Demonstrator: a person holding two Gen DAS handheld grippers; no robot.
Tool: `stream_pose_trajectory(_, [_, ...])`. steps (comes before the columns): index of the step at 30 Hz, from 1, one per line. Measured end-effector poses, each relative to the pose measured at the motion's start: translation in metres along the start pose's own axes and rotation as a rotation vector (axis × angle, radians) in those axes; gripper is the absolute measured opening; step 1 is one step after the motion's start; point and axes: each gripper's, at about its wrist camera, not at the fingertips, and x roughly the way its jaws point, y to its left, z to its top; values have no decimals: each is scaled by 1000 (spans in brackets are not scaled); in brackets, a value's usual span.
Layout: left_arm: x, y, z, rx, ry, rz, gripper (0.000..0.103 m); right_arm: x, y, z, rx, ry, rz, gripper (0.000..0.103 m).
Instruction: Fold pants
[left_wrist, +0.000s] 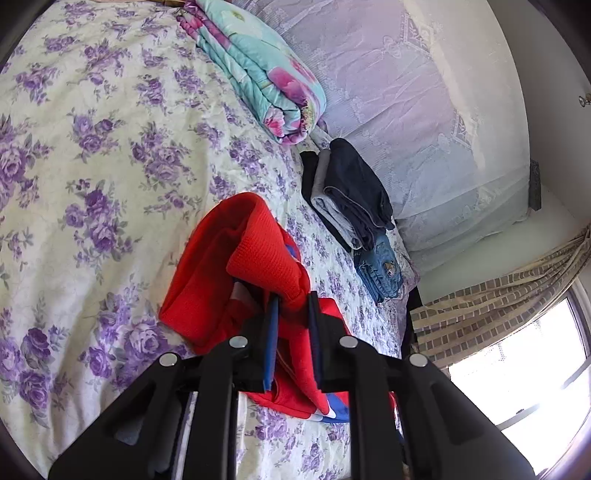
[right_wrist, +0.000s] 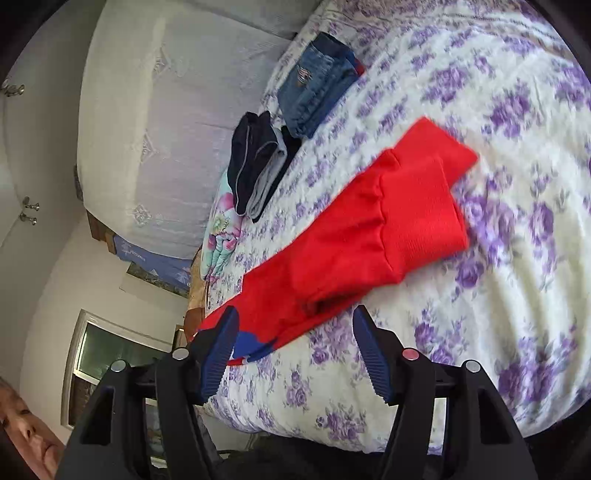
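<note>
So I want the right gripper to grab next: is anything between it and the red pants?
Nothing visible. The right gripper hangs open just over the red pants, with only bedspread around; the left gripper already grips them.

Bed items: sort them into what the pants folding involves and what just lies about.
In the job: red pants, left gripper shut on them, right gripper open.

Lying about: folded jeans, dark folded stack, rolled floral quilt, pillow.
</note>
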Motion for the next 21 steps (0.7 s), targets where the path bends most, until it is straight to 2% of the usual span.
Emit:
stream_pose_trajectory(5, [3, 7, 1, -11, 8, -1, 14, 26, -44, -5, 207, -23, 36, 64])
stream_pose_trajectory(8, [4, 4, 4, -2, 14, 1, 14, 30, -57, 2, 296, -106, 115, 59])
stream_pose_trajectory(9, [4, 2, 6, 3, 16, 1, 14, 29, -57, 6, 304, -127, 127, 52])
stream_pose_trajectory(10, [4, 0, 7, 9, 16, 1, 14, 28, -56, 10, 291, -136, 124, 37])
stream_pose_trajectory(13, [7, -8, 12, 22, 14, 3, 14, 27, -45, 21, 179, -152, 30, 12])
stream_pose_trajectory(18, [9, -15, 16, 33, 10, -1, 14, 27, -32, 31, 94, -117, -44, 9])
stream_pose_trajectory(21, [9, -14, 17, 24, 16, -2, 14, 20, -23, 32, 62, -137, -59, 8])
